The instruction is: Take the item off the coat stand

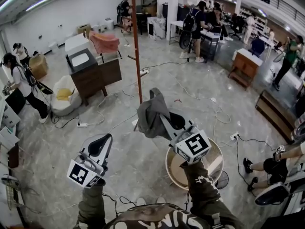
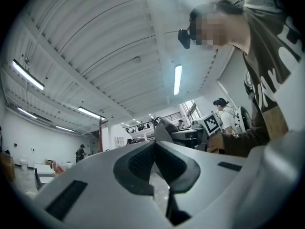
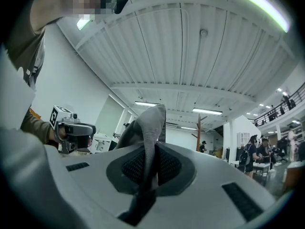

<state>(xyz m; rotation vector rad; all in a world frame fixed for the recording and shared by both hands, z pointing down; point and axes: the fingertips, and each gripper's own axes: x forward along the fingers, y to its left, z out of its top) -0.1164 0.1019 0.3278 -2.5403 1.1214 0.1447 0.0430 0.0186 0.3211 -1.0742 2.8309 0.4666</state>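
I'm in a big open workshop hall: cables [image 1: 101, 105] trailing over the polished floor [image 1: 136, 163], scattered cabinets [image 1: 90, 75], people [image 1: 194, 25] at benches [image 1: 209, 34], a mezzanine railing [image 1: 281, 1].

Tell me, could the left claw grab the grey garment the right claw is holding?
Probably yes. The grey garment hangs free from the right claw, and nothing stands between it and the left claw, which would need to open first.

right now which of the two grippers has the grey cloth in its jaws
The right gripper: its jaws are shut on the grey cloth. The left gripper has its jaws together with nothing between them.
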